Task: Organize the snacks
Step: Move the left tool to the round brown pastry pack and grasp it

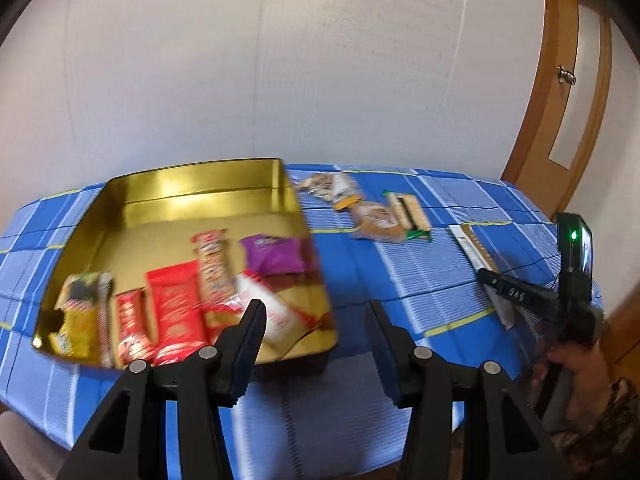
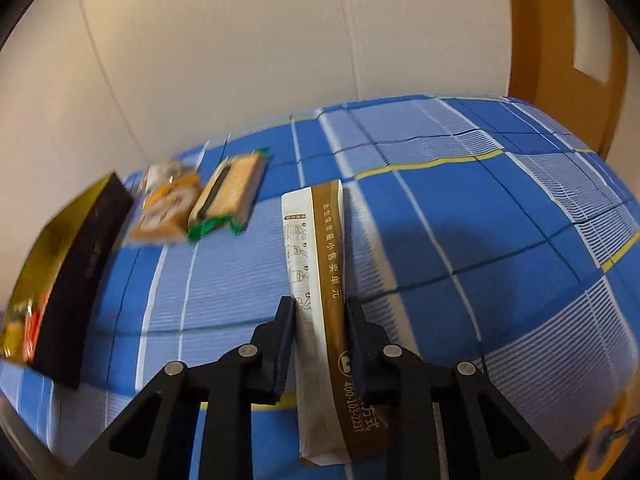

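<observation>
Flat paper sachet, glossy tin

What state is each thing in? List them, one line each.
Gold tin: open, partly filled with snacks.
Left gripper: open, empty.
Right gripper: shut on the brown-and-white sachet.
Green-edged cracker pack: sealed, on the tablecloth, outside the tin.
Door: closed.

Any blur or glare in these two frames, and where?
Left wrist: motion blur on the snacks in the gold tin, glare on its back wall. Right wrist: the long sachet in the right gripper is sharp; tin and biscuit packs at left smear.
</observation>
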